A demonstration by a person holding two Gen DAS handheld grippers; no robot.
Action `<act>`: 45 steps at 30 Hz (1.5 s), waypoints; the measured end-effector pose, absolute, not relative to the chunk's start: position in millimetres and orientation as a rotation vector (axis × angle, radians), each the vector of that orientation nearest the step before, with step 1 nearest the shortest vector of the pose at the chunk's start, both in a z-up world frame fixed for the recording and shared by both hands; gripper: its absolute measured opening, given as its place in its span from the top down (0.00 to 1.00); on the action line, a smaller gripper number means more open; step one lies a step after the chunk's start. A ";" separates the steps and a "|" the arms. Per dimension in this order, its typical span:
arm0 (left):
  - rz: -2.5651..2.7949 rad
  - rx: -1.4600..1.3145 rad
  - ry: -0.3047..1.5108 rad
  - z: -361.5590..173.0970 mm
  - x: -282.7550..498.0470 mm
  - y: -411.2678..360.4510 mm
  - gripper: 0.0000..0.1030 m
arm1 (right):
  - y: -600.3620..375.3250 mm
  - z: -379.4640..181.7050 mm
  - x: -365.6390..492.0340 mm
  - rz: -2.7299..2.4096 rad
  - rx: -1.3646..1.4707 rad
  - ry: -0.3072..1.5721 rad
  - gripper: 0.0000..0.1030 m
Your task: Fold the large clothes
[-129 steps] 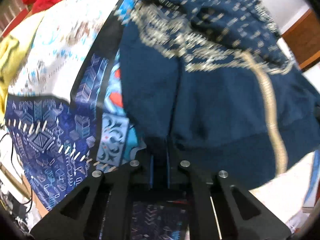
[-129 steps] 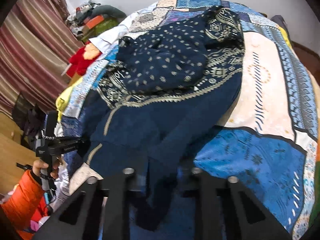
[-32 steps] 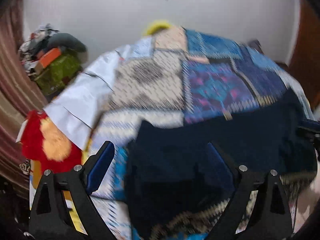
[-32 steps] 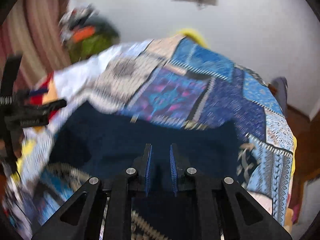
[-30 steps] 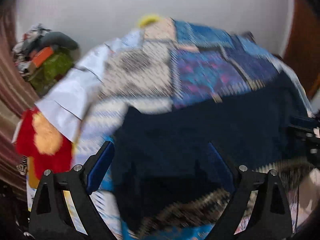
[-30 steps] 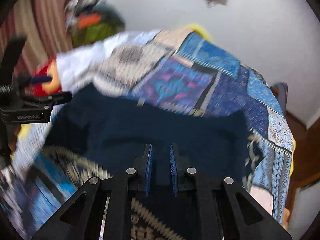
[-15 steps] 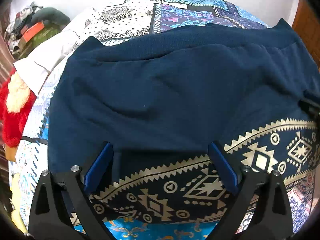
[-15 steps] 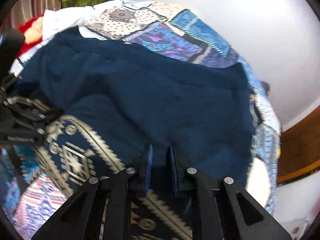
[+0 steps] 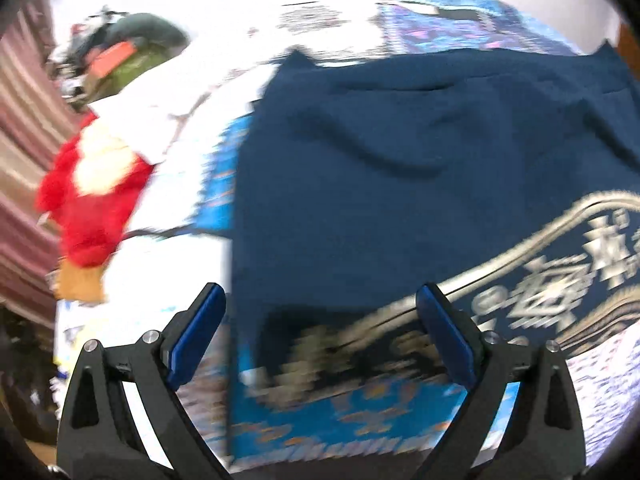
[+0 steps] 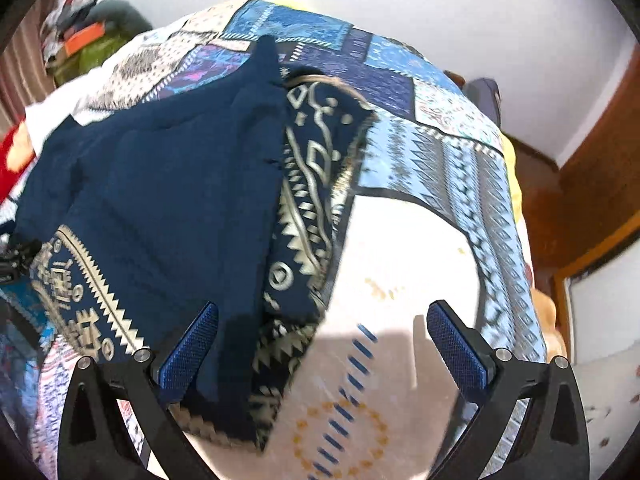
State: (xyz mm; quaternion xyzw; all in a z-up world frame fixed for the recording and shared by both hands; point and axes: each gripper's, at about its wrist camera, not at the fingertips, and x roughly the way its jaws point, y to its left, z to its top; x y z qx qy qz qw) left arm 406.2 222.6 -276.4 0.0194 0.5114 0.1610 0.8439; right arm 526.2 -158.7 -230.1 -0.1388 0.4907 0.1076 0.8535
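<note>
A large navy garment point(image 9: 400, 168) with a gold patterned border lies folded over on a patchwork bedspread point(image 9: 360, 412). Its plain navy half lies on top of the patterned half. My left gripper point(image 9: 320, 336) is open and empty above the garment's near left corner. In the right wrist view the same garment point(image 10: 168, 200) lies to the left, its patterned edge point(image 10: 308, 208) showing along the right side. My right gripper point(image 10: 322, 346) is open and empty over the garment's near right corner. The left gripper's tip shows at the left edge point(image 10: 16, 260).
A red and cream soft toy point(image 9: 92, 196) lies at the bed's left edge, with a pile of bags point(image 9: 120, 60) behind it. A striped curtain point(image 9: 20, 140) hangs on the left. A white wall and a wooden door frame point(image 10: 592, 184) stand to the right.
Both grippers carried the garment's edge over and laid it down folded. The left let go about a second ago, the right in the last half second. Both have pulled back.
</note>
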 end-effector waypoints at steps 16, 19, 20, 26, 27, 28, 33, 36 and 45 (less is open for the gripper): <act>0.251 -0.482 0.988 -248.3 322.9 262.3 0.05 | -102.7 -165.4 487.0 0.416 -0.256 0.898 0.00; 0.152 -0.641 1.004 -264.4 328.5 252.0 0.05 | -77.8 -167.4 484.7 0.473 -0.255 0.896 0.00; 0.114 -0.699 1.014 -272.7 331.2 248.3 0.05 | -69.3 -170.0 485.0 0.487 -0.251 0.900 0.00; 0.025 -0.884 1.043 -304.0 349.6 238.0 0.07 | -42.0 -212.2 495.6 0.502 -0.318 0.978 0.00; 0.026 -0.901 1.041 -309.9 355.2 238.9 0.07 | -40.8 -223.0 499.2 0.489 -0.347 0.998 0.00; 0.033 -0.904 1.038 -313.6 359.1 240.1 0.07 | -39.9 -234.0 502.5 0.470 -0.383 1.019 0.00; 0.014 -0.960 0.952 -317.2 381.8 244.9 0.10 | -56.6 -261.4 508.8 0.503 -0.419 1.019 0.00; 0.014 -1.006 0.914 -317.9 396.1 248.9 0.16 | -58.3 -261.0 507.9 0.494 -0.440 1.010 0.00; 0.078 -0.989 0.841 -303.1 408.1 267.9 0.77 | -71.8 -253.6 510.0 0.502 -0.396 1.019 0.00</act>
